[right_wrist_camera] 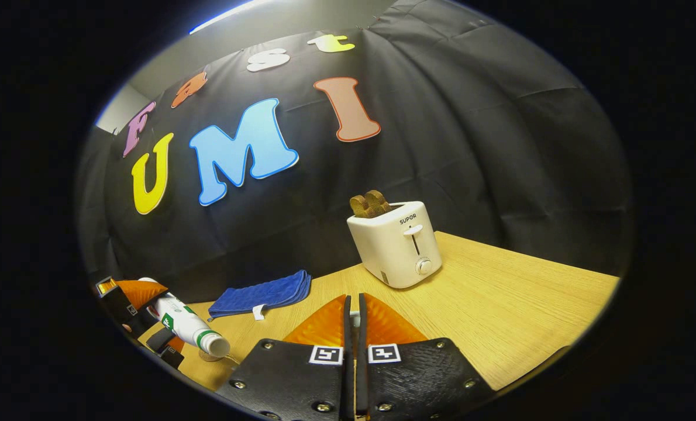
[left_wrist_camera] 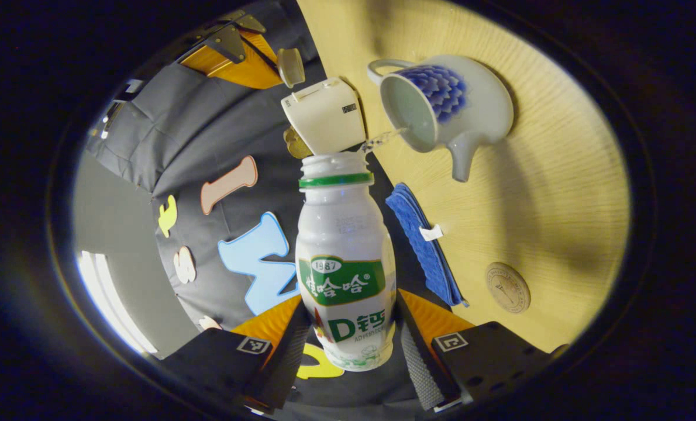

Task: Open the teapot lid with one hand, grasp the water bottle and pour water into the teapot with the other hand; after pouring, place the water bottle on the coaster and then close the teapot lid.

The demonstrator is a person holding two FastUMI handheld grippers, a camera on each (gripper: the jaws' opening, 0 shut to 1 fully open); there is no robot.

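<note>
My left gripper (left_wrist_camera: 351, 304) is shut on the white water bottle (left_wrist_camera: 345, 263) with a green label, tilted with its open mouth toward the teapot (left_wrist_camera: 471, 99). A thin stream of water (left_wrist_camera: 383, 140) runs from the mouth into the open white teapot with a blue flower, which stands on the wooden table (left_wrist_camera: 558, 193). My right gripper (right_wrist_camera: 354, 304) is shut, a small white bit of the teapot lid (right_wrist_camera: 355, 318) showing between its fingers. In the left gripper view, the right gripper (left_wrist_camera: 237, 49) holds the lid (left_wrist_camera: 291, 67) up, away from the pot. The round coaster (left_wrist_camera: 507, 286) lies bare on the table.
A white toaster (right_wrist_camera: 398, 245) with toast in it stands at the back of the table, close behind the bottle's mouth in the left gripper view. A folded blue cloth (left_wrist_camera: 424, 245) lies between the teapot and the coaster, near the table's edge.
</note>
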